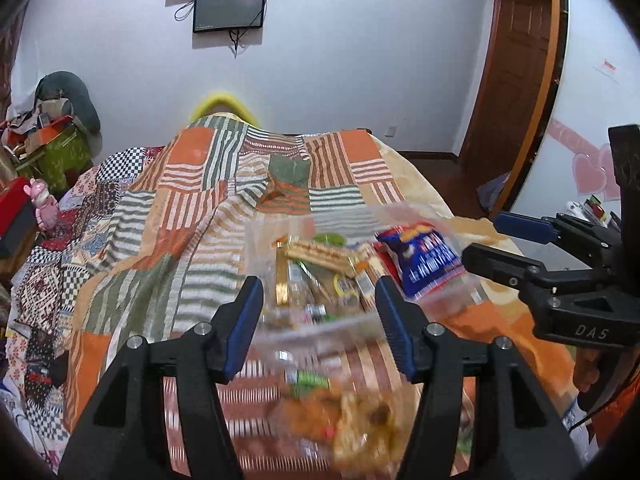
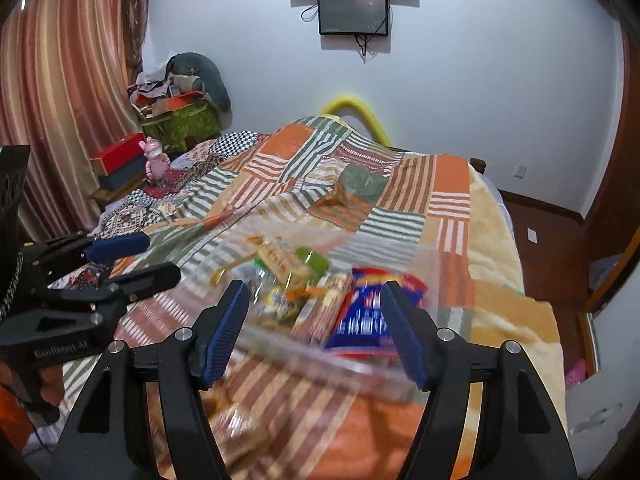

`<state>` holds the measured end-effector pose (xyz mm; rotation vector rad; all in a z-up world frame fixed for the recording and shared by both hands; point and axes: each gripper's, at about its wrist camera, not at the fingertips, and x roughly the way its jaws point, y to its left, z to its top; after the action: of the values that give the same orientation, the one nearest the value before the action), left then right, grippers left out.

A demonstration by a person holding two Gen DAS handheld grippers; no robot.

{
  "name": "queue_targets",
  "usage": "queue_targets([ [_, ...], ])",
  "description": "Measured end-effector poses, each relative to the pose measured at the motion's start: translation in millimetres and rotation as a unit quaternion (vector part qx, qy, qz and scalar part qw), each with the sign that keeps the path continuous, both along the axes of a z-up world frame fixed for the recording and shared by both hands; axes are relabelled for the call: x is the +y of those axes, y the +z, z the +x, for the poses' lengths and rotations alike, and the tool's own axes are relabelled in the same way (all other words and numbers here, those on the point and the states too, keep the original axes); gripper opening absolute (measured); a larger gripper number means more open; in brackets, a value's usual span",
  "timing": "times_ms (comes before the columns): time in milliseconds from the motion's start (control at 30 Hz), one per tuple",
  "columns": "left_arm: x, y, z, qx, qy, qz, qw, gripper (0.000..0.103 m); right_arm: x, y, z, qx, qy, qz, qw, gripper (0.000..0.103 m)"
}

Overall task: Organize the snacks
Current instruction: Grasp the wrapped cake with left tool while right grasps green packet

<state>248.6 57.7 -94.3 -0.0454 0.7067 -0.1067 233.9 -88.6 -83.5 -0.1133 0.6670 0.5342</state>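
Observation:
A clear plastic box (image 1: pixel 420 212) full of snacks sits on the patchwork quilt; it also shows in the right wrist view (image 2: pixel 384 248). In it lie a blue and red chip bag (image 1: pixel 424 256) (image 2: pixel 360 316), a long tan biscuit pack (image 1: pixel 320 254) and several small wrapped snacks. More snack packs (image 1: pixel 360 416) lie blurred on the quilt in front of the box. My left gripper (image 1: pixel 318 320) is open and empty over the box's near rim. My right gripper (image 2: pixel 316 328) is open and empty, also at the near rim. Each gripper shows in the other's view, the right one (image 1: pixel 480 240) and the left one (image 2: pixel 156 256).
The bed's quilt (image 1: pixel 200 208) stretches ahead and left. A cluttered side table with boxes and a pink toy (image 2: pixel 154 160) stands left by the curtain (image 2: pixel 60 100). Two screens (image 1: pixel 230 8) hang on the far wall. A wooden door (image 1: pixel 516 80) is at the right.

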Motion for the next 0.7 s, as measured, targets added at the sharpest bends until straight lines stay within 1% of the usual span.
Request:
queue_targets([
  [100,-2,-2,-28,0.007,-0.002,-0.002,1.0000,0.059,-8,-6,-22,0.004,-0.002,-0.003,1.000,0.065],
  [200,-7,-7,-49,0.016,-0.005,-0.002,0.9999,0.059,-14,-18,-42,0.019,0.000,-0.007,1.000,0.065],
  [333,-15,-20,-76,0.034,-0.012,0.001,0.9993,0.060,-19,-36,-65,0.039,-0.002,-0.018,0.999,0.065],
  [433,-22,-32,-94,0.048,-0.016,0.000,0.9987,0.060,-23,-54,-78,0.064,-0.002,-0.019,0.998,0.066],
  [567,-30,-50,-104,0.073,-0.024,-0.015,0.9969,0.060,-25,-78,-89,0.094,-0.001,-0.024,0.995,0.066],
  [700,-41,-62,-108,0.085,-0.037,-0.021,0.9955,0.059,-21,-98,-91,0.115,0.005,-0.036,0.993,0.066],
])
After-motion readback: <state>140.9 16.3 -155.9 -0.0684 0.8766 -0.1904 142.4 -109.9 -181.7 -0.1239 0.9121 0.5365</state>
